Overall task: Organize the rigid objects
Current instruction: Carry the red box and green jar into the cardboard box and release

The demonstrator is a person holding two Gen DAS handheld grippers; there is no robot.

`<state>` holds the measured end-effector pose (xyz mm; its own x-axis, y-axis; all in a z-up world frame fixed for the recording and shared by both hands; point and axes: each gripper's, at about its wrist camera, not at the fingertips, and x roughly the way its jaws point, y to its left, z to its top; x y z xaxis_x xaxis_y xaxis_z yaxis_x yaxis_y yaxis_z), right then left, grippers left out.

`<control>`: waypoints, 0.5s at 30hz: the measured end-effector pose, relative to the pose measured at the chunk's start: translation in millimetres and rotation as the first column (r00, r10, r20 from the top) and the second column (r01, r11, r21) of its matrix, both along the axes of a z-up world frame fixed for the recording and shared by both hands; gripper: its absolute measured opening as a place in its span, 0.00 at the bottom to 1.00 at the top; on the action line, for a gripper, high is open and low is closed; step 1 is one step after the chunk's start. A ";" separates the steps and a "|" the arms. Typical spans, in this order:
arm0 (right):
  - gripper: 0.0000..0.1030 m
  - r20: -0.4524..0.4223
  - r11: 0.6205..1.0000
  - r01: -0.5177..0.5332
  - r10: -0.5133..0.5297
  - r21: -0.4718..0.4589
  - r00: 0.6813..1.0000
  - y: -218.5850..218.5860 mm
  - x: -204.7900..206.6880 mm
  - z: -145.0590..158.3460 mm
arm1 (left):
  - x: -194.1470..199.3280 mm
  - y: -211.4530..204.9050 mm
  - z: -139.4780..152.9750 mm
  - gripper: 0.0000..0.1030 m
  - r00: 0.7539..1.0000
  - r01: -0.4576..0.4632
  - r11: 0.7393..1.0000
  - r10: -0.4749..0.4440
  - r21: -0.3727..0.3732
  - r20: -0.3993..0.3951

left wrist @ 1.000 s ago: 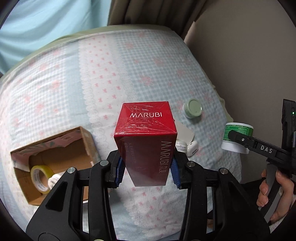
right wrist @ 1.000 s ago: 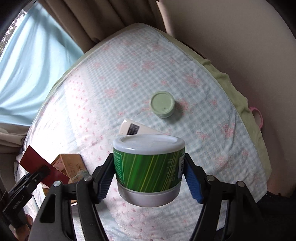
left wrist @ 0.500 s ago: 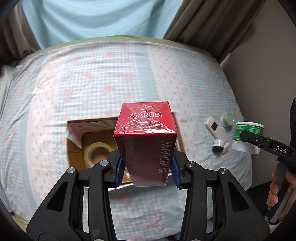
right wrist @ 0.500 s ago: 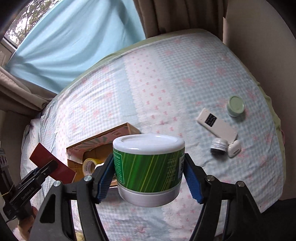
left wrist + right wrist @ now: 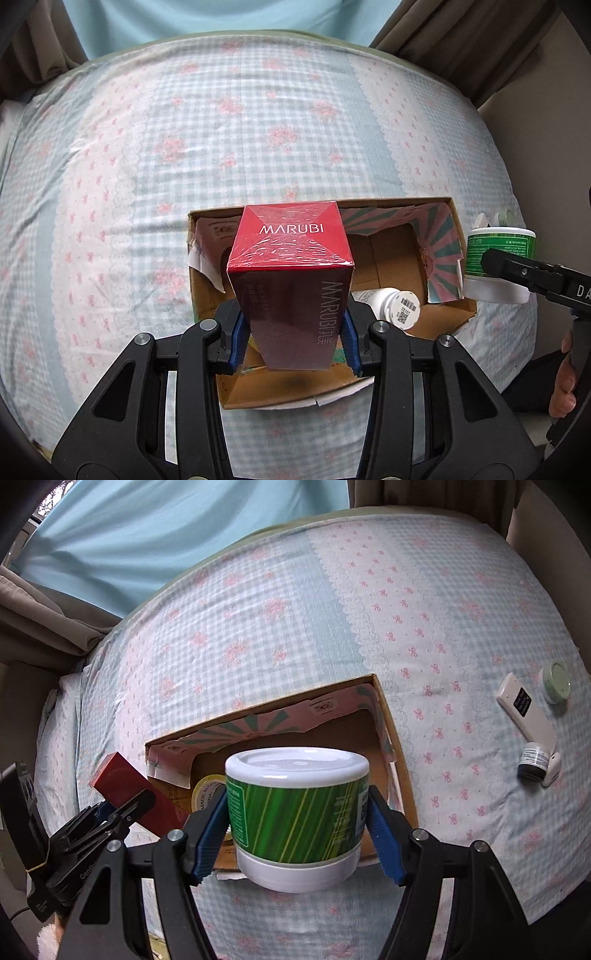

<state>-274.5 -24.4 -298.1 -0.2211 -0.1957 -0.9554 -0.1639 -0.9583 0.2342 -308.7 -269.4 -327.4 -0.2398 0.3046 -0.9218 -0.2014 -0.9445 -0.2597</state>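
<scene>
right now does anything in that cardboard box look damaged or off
Yes: the cardboard box has a torn paper lining, ragged along its left inner wall, and a white bottle lies tipped on its side inside.

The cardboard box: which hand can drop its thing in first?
Probably the left. Its red box hangs right over the open cardboard box, while the right gripper's green jar sits nearer the box's edge.

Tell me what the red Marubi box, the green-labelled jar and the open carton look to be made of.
Red Marubi box: card under glossy film, wrinkled glints. Green-labelled jar: smooth white plastic, probably, with printed label. Open carton: brown corrugated cardboard, torn edges.
</scene>
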 end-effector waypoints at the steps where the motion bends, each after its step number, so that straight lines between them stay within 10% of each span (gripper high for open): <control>1: 0.64 0.010 1.000 -0.003 0.003 0.001 1.000 -2.4 -4.9 -9.7 | -1.5 1.2 -8.0 0.36 1.000 0.005 1.000 -0.005 0.000 0.008; 15: 0.64 0.132 1.000 -0.019 0.016 0.019 0.991 -6.6 -43.1 -88.2 | -3.2 22.9 -68.4 0.37 0.995 0.090 0.994 -0.087 -0.065 0.052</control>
